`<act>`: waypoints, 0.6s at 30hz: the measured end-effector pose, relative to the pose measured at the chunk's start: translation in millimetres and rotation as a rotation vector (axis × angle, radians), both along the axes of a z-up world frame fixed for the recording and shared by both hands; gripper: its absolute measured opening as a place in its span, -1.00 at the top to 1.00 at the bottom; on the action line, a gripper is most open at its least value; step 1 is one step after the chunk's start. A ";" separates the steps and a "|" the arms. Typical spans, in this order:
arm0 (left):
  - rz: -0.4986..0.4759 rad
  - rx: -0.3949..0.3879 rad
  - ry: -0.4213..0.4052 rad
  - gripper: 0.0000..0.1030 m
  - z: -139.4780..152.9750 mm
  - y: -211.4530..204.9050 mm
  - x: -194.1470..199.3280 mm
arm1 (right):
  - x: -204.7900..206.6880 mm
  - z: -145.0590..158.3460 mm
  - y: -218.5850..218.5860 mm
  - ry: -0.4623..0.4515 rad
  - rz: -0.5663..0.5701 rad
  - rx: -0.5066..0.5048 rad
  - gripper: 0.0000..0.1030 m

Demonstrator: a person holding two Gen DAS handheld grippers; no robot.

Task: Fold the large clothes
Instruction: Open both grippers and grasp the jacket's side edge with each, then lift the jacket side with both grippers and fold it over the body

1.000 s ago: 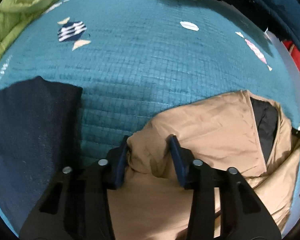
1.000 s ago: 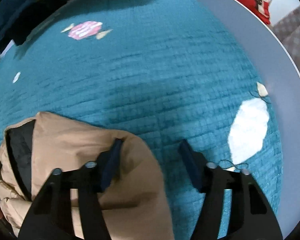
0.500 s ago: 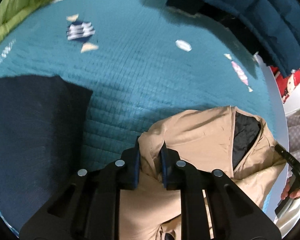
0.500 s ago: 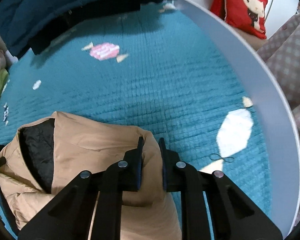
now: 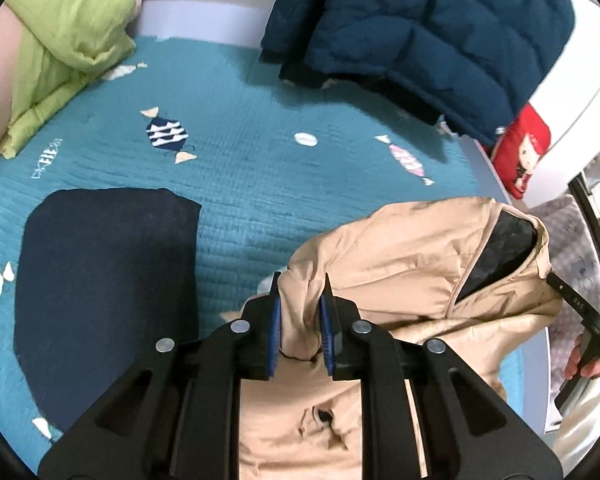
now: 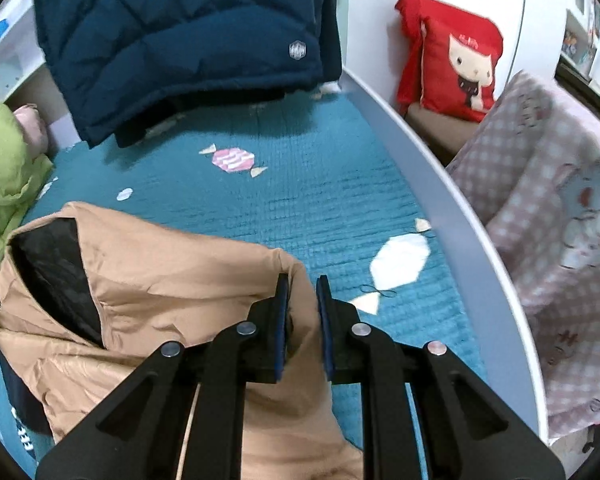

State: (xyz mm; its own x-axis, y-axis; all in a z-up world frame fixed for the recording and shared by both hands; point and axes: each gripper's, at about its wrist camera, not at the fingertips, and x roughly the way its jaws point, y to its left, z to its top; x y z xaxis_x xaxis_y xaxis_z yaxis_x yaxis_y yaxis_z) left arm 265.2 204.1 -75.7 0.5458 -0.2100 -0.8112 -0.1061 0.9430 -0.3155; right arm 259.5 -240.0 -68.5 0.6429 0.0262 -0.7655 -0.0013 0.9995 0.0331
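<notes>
A tan jacket (image 5: 400,256) with a black lining lies on the teal quilted bed cover (image 5: 236,168). My left gripper (image 5: 300,292) is shut on one corner of the jacket and holds it raised above the bed. My right gripper (image 6: 302,292) is shut on the other corner of the tan jacket (image 6: 160,264), also raised. The black lining (image 6: 52,268) shows at the open collar between the two held corners. The rest of the jacket hangs below the grippers, out of sight.
A folded dark navy garment (image 5: 104,272) lies on the bed at the left. A dark blue puffer coat (image 6: 180,36) hangs at the head of the bed. A green quilt (image 5: 60,40) is at the far left. The white bed rail (image 6: 452,208), a red cushion (image 6: 452,60) and a checked blanket (image 6: 560,240) are at the right.
Both grippers closed on the jacket's corners and then lifted it up from the bed. The view now shows more of the room.
</notes>
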 end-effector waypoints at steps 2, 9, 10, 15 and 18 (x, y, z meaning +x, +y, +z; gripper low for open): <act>-0.016 0.015 -0.026 0.68 10.3 -3.4 -19.1 | -21.7 8.4 -4.8 -0.030 0.011 0.002 0.75; -0.066 0.027 -0.107 0.68 36.1 -13.7 -93.5 | -83.7 20.8 -23.1 -0.093 0.035 -0.001 0.76; -0.072 0.030 -0.111 0.68 37.5 -15.3 -101.7 | -93.6 21.1 -27.4 -0.095 0.037 0.006 0.78; -0.107 0.038 -0.108 0.68 31.6 -22.9 -150.9 | -138.0 15.1 -42.4 -0.112 0.005 0.014 0.91; -0.111 0.021 -0.063 0.68 12.7 -25.5 -177.6 | -165.6 -0.2 -54.8 -0.089 -0.028 0.051 0.96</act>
